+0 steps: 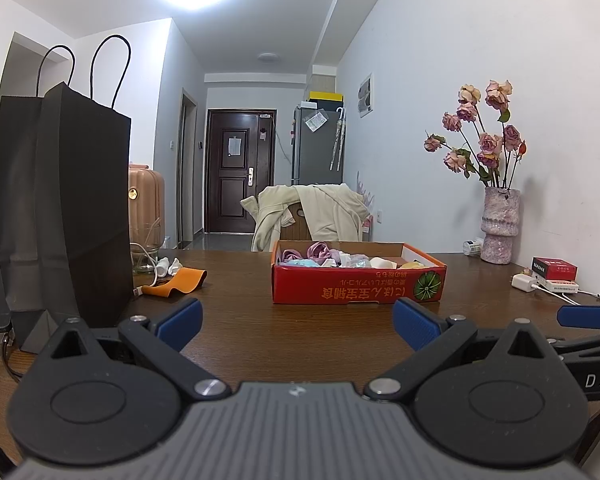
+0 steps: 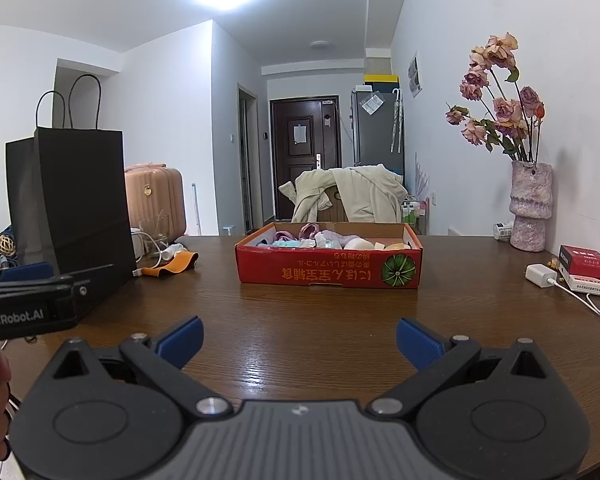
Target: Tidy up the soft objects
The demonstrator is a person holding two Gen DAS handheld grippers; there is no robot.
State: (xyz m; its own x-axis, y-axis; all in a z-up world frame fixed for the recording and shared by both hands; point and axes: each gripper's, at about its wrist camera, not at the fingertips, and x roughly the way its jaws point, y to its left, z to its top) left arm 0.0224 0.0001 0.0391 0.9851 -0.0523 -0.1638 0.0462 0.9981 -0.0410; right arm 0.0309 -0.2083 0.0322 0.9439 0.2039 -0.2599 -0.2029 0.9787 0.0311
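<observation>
A shallow red cardboard box [image 1: 356,286] [image 2: 328,270] sits on the brown table, holding several soft items in pink, lilac, pale blue, white and yellow [image 1: 328,258] [image 2: 320,238]. An orange cloth strip [image 1: 178,280] [image 2: 176,264] lies to the box's left. My left gripper [image 1: 298,326] is open over bare table, short of the box, with nothing between its blue pads. My right gripper [image 2: 300,342] is open too, level with the left one and empty. Each gripper's side shows at the edge of the other's view.
A tall black paper bag [image 1: 72,208] [image 2: 72,196] stands at the left. A vase of dried roses [image 1: 498,224] [image 2: 530,204], a red packet [image 2: 584,262] and a white charger with cable [image 2: 540,274] are at the right. A chair draped with a cream coat [image 1: 312,212] stands behind the table.
</observation>
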